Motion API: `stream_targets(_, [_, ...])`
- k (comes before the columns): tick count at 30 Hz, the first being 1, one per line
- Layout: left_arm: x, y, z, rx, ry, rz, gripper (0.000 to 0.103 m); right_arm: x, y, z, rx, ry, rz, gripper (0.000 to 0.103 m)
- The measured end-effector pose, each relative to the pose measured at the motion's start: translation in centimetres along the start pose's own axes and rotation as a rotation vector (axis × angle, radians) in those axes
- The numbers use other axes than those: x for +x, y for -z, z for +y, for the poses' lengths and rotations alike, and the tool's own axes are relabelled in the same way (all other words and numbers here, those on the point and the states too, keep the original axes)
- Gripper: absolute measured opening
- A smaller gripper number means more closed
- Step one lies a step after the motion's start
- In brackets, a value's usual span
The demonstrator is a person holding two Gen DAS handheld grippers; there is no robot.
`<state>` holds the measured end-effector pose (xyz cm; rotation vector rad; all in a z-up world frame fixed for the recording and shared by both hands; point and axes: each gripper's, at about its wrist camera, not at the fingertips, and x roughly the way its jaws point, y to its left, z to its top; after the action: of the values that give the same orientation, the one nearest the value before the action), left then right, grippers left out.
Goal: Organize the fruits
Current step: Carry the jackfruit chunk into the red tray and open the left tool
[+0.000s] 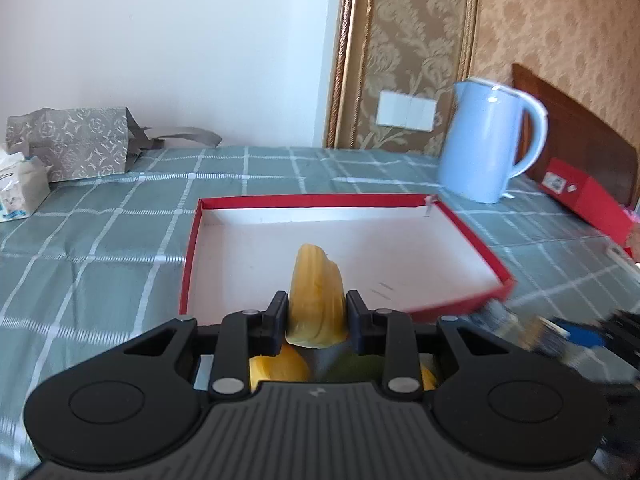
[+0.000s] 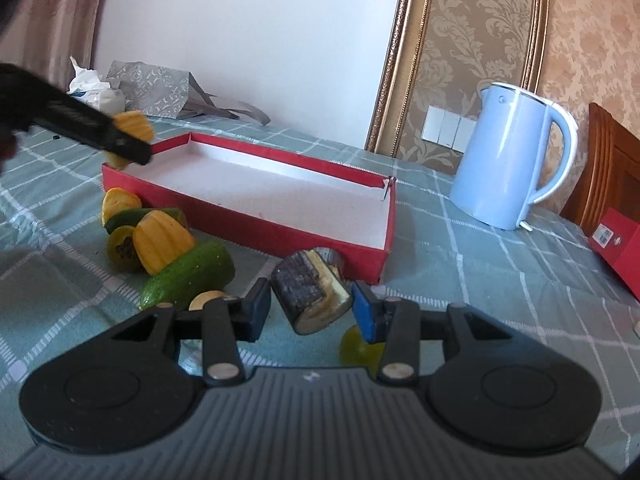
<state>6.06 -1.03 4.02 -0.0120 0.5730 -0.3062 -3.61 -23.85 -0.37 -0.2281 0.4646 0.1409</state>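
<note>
Left gripper [image 1: 317,320]: its jaws are closing on a ridged yellow fruit piece [image 1: 316,300], holding it raised at the near rim of the red tray [image 1: 192,248].
Right gripper [image 2: 311,310]: its jaws are standing apart on either side of a dark-skinned fruit chunk [image 2: 310,294]; whether the pads are touching it cannot be told, so the grip is not yet looking secure.
Tray: it is lying on the checked cloth [image 1: 100,240] with its white floor showing nothing inside.
Loose fruit: a second ridged yellow piece [image 2: 162,242], a green cucumber-like fruit [image 2: 192,276] and a green slice with dark seeds [image 2: 120,249] are lying in a heap just beside the tray's near wall.
Kettle [image 2: 508,160]: it is standing beyond the tray's far corner, apart from it.
Risk, left side: the yellow piece is being held near its base only; it is likely to swing or slip, or to land outside the low wall if released too early.
Risk, right side: the chunk is sitting tilted between the jaws; uneven closing could be rolling it away toward the tray wall.
Risk, both: the two grippers are working near the same rim and could collide.
</note>
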Motion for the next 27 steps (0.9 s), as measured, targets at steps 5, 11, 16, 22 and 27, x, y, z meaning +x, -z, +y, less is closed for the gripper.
stream_targets(5, [4.6, -2.1, 1.2, -0.016, -0.028, 0.068, 0.030, 0.4, -0.3, -0.1, 0.013, -0.002, -0.002, 0.042])
stream_targets(11, [8.9, -2.8, 2.1, -0.029, -0.077, 0.129, 0.030, 1.0, -0.5, 0.1, 0.017, -0.009, 0.007, 0.041])
stream_targets(16, [10.3, -2.6, 2.3, -0.026, -0.101, 0.161, 0.030, 1.4, -0.5, 0.1, 0.022, -0.011, 0.013, 0.042])
stream_targets(22, [9.2, -2.7, 2.3, -0.005, -0.133, 0.122, 0.031, 1.6, -0.6, 0.2, 0.019, -0.016, 0.019, 0.042])
stream_targets(27, [7.2, -2.9, 1.9, 0.014, -0.137, 0.013, 0.068, 1.9, -0.5, 0.1, 0.027, -0.018, 0.035, 0.042])
